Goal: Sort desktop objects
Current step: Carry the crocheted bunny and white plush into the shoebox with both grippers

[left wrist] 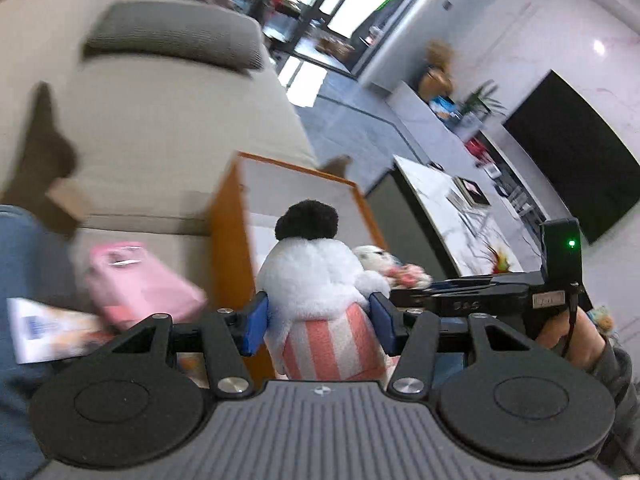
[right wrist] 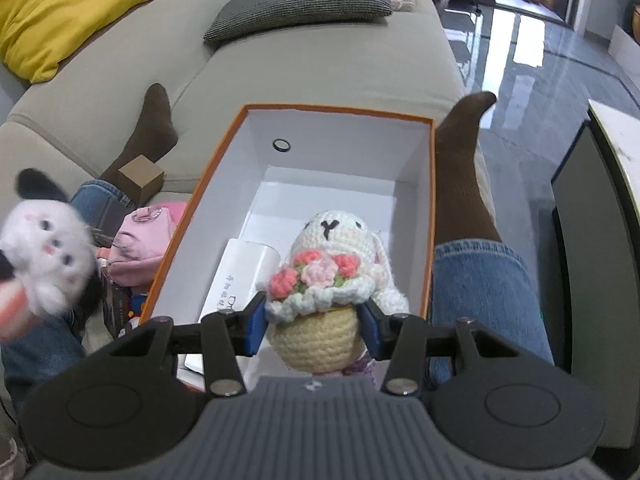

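Plush cat sits clamped between the left gripper pads, raised beside the orange-rimmed box. Crocheted bunny is pinched in the right gripper above the box's near edge; bare white floor lies ahead of it.

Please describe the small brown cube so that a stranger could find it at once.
Look at the beige sofa and the orange-edged box lying on it. Left of the box, by a brown sock, sits the brown cube. It alone is plain and hard-edged; the pink bag beside it is soft.
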